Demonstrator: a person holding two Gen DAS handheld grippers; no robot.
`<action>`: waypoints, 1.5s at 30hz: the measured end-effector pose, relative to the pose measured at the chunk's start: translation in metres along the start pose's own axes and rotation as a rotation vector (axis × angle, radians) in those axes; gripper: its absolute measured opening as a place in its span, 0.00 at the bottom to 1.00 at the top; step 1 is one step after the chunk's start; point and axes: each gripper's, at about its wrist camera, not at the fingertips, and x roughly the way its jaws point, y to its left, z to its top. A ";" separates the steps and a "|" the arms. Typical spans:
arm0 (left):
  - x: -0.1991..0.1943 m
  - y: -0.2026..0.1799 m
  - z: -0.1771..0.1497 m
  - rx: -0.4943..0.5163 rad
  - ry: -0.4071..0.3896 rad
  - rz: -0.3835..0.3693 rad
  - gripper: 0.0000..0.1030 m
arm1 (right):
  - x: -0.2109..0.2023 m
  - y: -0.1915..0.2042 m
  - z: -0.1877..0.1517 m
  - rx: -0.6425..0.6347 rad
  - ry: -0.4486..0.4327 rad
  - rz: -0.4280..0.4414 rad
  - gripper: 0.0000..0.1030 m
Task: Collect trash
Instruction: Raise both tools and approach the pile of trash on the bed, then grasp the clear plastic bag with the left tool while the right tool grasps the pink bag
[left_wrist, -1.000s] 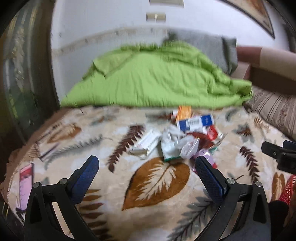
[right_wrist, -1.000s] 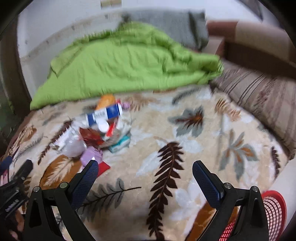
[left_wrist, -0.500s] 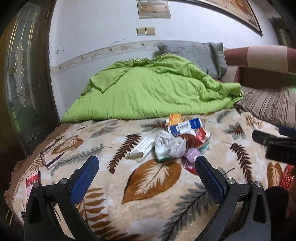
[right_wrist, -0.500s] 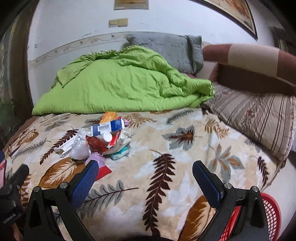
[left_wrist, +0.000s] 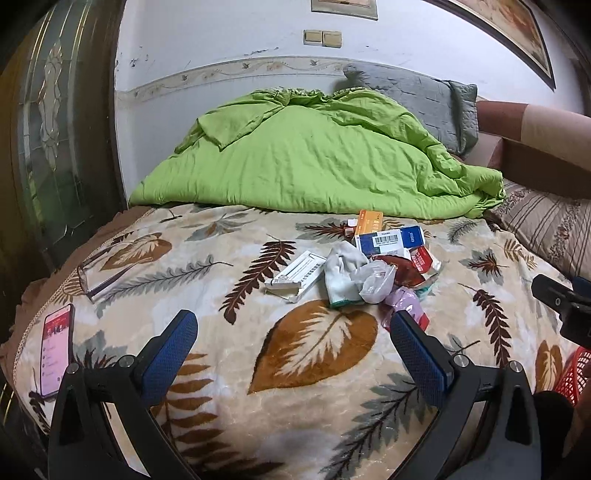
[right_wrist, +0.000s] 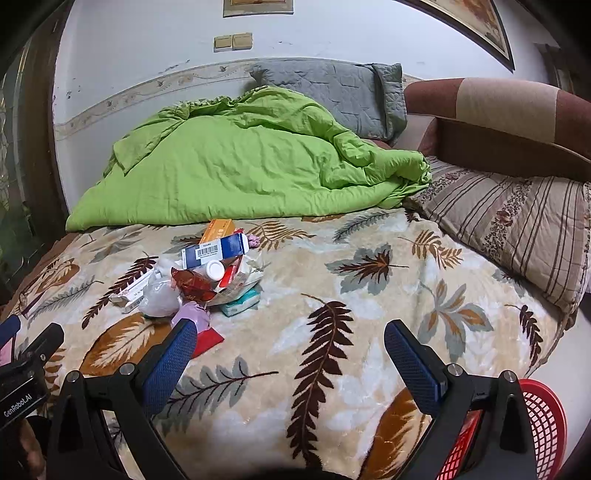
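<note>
A heap of trash (left_wrist: 373, 269) (right_wrist: 207, 273) lies on the leaf-patterned blanket: a blue and white box (left_wrist: 391, 238) (right_wrist: 216, 251), an orange box (left_wrist: 369, 220) (right_wrist: 218, 229), a flat white box (left_wrist: 295, 275), crumpled wrappers, a teal tissue pack (right_wrist: 240, 304) and a pink wrapper (left_wrist: 404, 301). My left gripper (left_wrist: 291, 338) is open and empty, just short of the heap. My right gripper (right_wrist: 290, 341) is open and empty too, with the heap ahead and to its left. A red mesh basket (right_wrist: 543, 424) (left_wrist: 572, 373) sits low at the bed's near right edge.
A phone (left_wrist: 55, 354) and a pair of glasses (left_wrist: 99, 273) lie at the blanket's left edge. A green duvet (left_wrist: 314, 162) and grey pillow (right_wrist: 332, 92) fill the far side. A striped pillow (right_wrist: 517, 229) lies on the right, below a brown headboard (right_wrist: 498, 122).
Both grippers have drawn back and tilted up, so more wall and the near blanket show. The heap sits farther off. Both stay open and nothing has been picked up.
</note>
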 end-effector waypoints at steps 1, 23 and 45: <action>0.000 0.000 0.000 0.003 0.000 -0.003 1.00 | 0.000 0.000 0.001 0.001 0.000 0.000 0.99; 0.007 -0.012 0.000 0.014 0.035 -0.040 1.00 | 0.000 0.000 -0.001 0.001 0.009 0.005 0.99; 0.020 -0.010 0.004 -0.017 0.075 -0.061 1.00 | 0.005 0.002 -0.001 -0.006 0.030 0.008 0.99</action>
